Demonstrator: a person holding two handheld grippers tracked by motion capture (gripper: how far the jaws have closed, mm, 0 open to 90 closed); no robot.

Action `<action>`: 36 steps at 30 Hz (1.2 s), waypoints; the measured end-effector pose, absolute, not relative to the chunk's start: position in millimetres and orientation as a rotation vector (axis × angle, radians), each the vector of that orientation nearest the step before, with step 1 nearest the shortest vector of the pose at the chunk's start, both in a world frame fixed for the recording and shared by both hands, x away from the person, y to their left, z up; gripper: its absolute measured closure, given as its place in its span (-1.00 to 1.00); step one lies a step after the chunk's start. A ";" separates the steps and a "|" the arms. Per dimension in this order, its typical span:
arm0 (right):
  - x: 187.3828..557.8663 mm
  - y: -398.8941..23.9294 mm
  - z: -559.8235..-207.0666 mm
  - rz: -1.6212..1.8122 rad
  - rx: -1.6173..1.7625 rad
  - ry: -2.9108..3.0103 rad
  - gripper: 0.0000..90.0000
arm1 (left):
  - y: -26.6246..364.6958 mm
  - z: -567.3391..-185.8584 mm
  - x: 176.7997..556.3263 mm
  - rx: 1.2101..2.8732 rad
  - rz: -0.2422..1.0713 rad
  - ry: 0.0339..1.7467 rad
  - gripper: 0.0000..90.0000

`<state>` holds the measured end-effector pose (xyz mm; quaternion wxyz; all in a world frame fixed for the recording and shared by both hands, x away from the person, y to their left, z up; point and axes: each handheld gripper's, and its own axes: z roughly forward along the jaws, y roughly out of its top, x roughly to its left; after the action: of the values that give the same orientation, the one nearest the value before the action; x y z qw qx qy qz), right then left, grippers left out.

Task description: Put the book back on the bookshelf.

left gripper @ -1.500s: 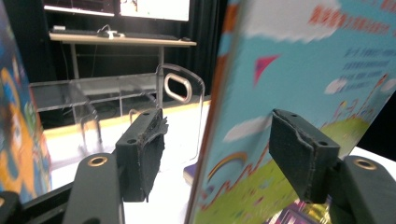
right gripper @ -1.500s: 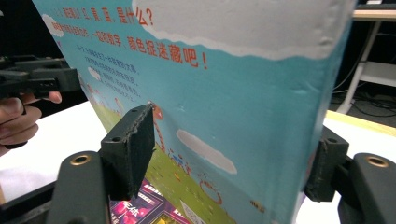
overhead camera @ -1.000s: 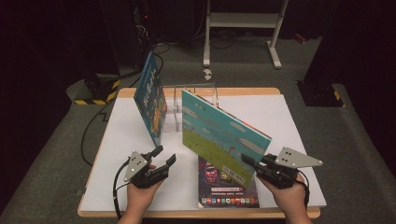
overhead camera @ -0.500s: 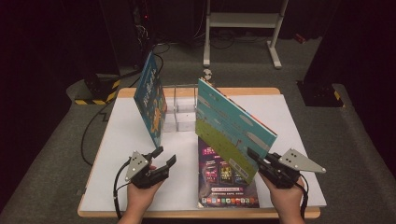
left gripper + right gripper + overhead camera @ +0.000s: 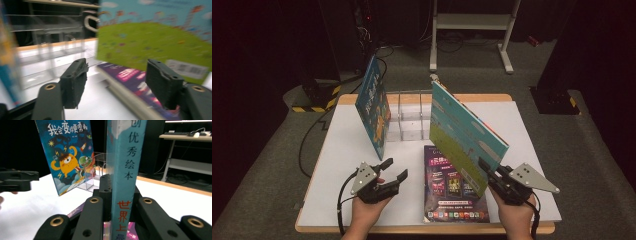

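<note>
Your right gripper (image 5: 492,172) is clamped on the spine of the green and blue picture book (image 5: 464,135), pinching it near its lower corner at about 5 o'clock on the white table (image 5: 337,150). In the right gripper view that gripper's (image 5: 110,192) two jaws press against either side of the spine, which stands upright between them with red and dark characters running down it. From the high view the book is lifted off the table and tilted, its far corner pointing toward 12 o'clock, up over the clear acrylic rack (image 5: 409,117) that stands at the middle of the table's far side.

Beneath the lifted book, a purple book (image 5: 447,192) lies flat on the table at about 6 o'clock, partly covered by it.

A third one, the blue monster book (image 5: 374,112), stands tilted at about 10 o'clock, its lower edge on the table and its upper part leaning away from the rack, just beside the rack's left end. In the right gripper view its cover (image 5: 68,155) shows an orange monster.

Your left gripper (image 5: 394,170) rests low at about 7 o'clock, near the table edge. Its jaws have just been opening and stand spread apart with nothing between them; in the left gripper view the gripper (image 5: 116,82) points toward the picture book's green cover (image 5: 152,42)
</note>
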<state>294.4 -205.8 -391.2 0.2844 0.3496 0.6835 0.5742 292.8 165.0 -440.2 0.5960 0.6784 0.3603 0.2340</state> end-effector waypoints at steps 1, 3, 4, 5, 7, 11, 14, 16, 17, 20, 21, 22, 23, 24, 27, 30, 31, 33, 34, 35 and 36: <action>293.8 -201.6 -390.9 1.525 0.927 1.827 0.79 | 158.6 -433.8 289.9 1.584 0.541 0.805 -0.36; 291.4 -194.1 -391.2 1.504 0.906 1.823 0.78 | 144.1 -419.0 283.6 1.584 0.558 0.739 -0.46; 289.7 -191.0 -391.8 1.497 0.895 1.811 0.78 | 135.9 -408.4 280.0 1.585 0.573 0.707 -0.50; 287.3 -187.8 -392.9 1.495 0.888 1.801 0.78 | 131.1 -402.2 278.3 1.580 0.569 0.686 -0.54; 284.5 -184.7 -394.0 1.488 0.884 1.792 0.78 | 117.3 -387.2 275.3 1.564 0.559 0.637 -0.57; 281.5 -182.8 -396.0 1.484 0.886 1.780 0.78 | 88.9 -363.4 280.8 1.563 0.459 0.579 -0.67; 281.2 -183.6 -396.9 1.492 0.893 1.773 0.78 | 65.9 -352.5 286.9 1.577 0.444 0.546 -0.70; 280.9 -184.0 -397.6 1.499 0.897 1.772 0.78 | 52.9 -347.4 291.1 1.581 0.420 0.535 -0.74; 280.6 -184.0 -397.8 1.500 0.897 1.774 0.77 | 47.4 -345.7 293.1 1.582 0.415 0.528 -0.76; 279.5 -182.9 -398.4 1.508 0.889 1.778 0.76 | 35.7 -344.0 299.3 1.593 0.378 0.533 -0.77; 278.8 -182.0 -398.3 1.511 0.890 1.781 0.76 | 33.8 -344.2 300.3 1.596 0.356 0.533 -0.77; 278.3 -180.7 -398.4 1.511 0.883 1.781 0.75 | 32.6 -344.7 299.7 1.599 0.352 0.530 -0.77; 277.3 -179.2 -398.3 1.508 0.878 1.785 0.75 | 31.7 -345.4 298.6 1.599 0.362 0.529 -0.78; 276.3 -177.7 -398.5 1.504 0.867 1.790 0.74 | 31.3 -345.9 297.9 1.600 0.367 0.531 -0.79; 274.0 -172.8 -399.5 1.509 0.840 1.802 0.71 | 31.5 -347.3 296.4 1.595 0.374 0.549 -0.89; 273.7 -169.8 -399.4 1.522 0.831 1.812 0.67 | 33.1 -347.3 293.4 1.594 0.393 0.565 -0.97; 274.5 -170.0 -399.8 1.540 0.822 1.823 0.62 | 33.7 -347.7 292.6 1.592 0.401 0.566 -0.98; 277.1 -173.6 -400.8 1.596 0.813 1.866 0.49 | 35.4 -348.5 292.9 1.593 0.399 0.565 -0.98; 277.6 -176.0 -402.1 1.617 0.818 1.882 0.43 | 36.2 -348.7 293.0 1.592 0.395 0.566 -0.99; 277.1 -178.5 -404.4 1.624 0.814 1.890 0.43 | 36.8 -348.8 292.7 1.591 0.394 0.568 -0.99; 276.5 -180.6 -407.3 1.620 0.805 1.907 0.47 | 37.3 -348.8 292.3 1.592 0.395 0.568 -0.99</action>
<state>276.5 -180.6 -407.3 0.2539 0.2963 0.7017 0.5962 292.3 37.3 -348.8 0.6464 0.6997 0.2498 0.1736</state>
